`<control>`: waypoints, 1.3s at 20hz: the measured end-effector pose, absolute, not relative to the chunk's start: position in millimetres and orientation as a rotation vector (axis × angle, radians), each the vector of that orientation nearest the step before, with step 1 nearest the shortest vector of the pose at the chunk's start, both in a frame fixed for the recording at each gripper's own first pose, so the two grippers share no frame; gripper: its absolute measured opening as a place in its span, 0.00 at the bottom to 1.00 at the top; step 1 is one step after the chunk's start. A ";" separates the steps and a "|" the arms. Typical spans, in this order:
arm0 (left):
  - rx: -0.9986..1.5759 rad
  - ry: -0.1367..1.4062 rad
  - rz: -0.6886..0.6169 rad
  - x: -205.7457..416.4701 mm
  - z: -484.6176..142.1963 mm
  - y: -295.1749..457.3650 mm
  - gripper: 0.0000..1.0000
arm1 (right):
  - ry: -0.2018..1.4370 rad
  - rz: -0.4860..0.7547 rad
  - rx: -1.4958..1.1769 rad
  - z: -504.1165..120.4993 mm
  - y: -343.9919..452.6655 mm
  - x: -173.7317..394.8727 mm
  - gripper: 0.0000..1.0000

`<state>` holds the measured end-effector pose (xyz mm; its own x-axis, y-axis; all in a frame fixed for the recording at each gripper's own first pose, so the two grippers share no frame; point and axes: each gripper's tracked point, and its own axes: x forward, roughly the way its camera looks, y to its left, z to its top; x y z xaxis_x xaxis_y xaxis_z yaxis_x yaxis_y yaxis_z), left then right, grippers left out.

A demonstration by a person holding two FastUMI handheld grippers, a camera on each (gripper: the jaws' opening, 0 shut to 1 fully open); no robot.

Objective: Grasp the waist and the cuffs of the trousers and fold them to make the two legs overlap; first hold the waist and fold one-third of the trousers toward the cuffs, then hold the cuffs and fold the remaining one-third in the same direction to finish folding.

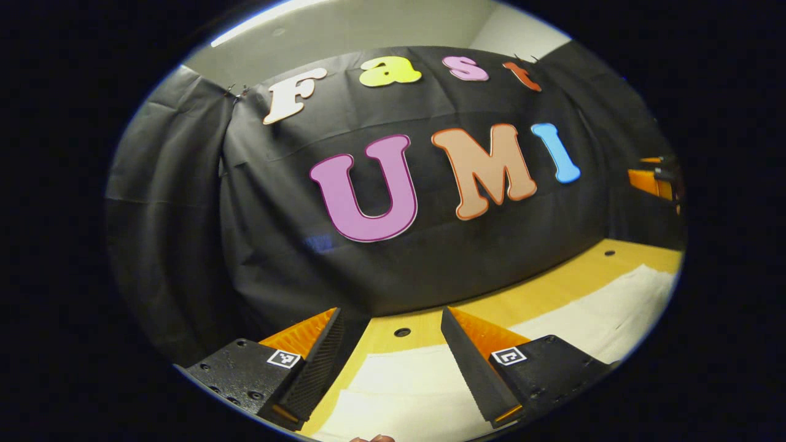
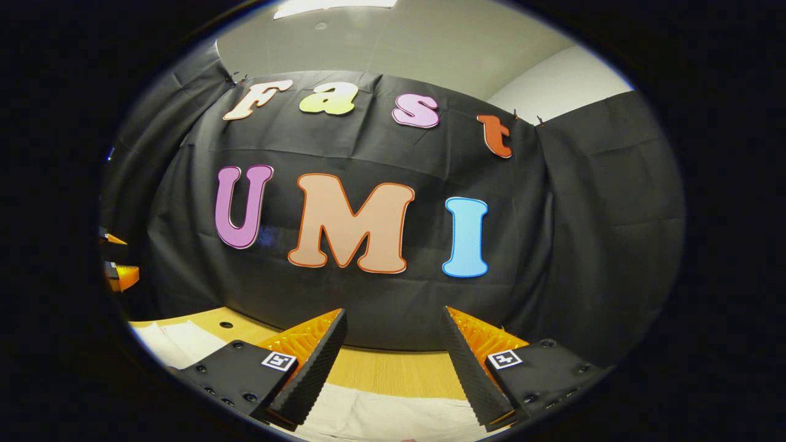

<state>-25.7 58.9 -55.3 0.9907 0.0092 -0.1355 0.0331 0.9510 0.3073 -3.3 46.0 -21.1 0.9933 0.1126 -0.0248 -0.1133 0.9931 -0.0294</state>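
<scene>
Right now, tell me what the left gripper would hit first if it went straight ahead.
Probably the black cloth wall. The left gripper is open above the pale trousers on the table, pointing over them; depth is unclear.

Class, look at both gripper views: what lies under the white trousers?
The white trousers lie on a yellow wooden table with small round holes; whatever is beneath the cloth itself is covered. Both grippers hang open above.

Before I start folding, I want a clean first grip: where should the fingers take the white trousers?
Judging from the left gripper view, the trousers lie flat on the wooden table. Take the near edge from above, fingers astride it. Which end is the waist cannot be told.
</scene>
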 end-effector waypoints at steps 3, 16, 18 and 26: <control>0.422 0.207 -0.036 -45.1 -81.1 74.5 0.96 | 0.036 0.125 -0.029 -25.6 52.8 -3.5 0.97; 0.724 0.627 -0.215 -141.0 -237.9 129.0 0.97 | 0.078 0.165 -0.036 -46.0 73.7 -9.7 0.97; 0.772 0.675 -0.258 -142.9 -255.5 134.7 0.97 | 0.089 0.162 -0.043 -50.3 73.8 -11.2 0.99; 1.006 0.834 -0.479 -164.2 -329.2 150.7 0.97 | 0.115 0.133 -0.071 -61.6 63.5 -18.9 0.97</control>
<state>-164.2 150.7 -329.2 0.6070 0.0171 -0.7945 0.6951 0.4732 0.5413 -18.9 63.5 -61.6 0.9845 0.1284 -0.1192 -0.1366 0.9886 -0.0630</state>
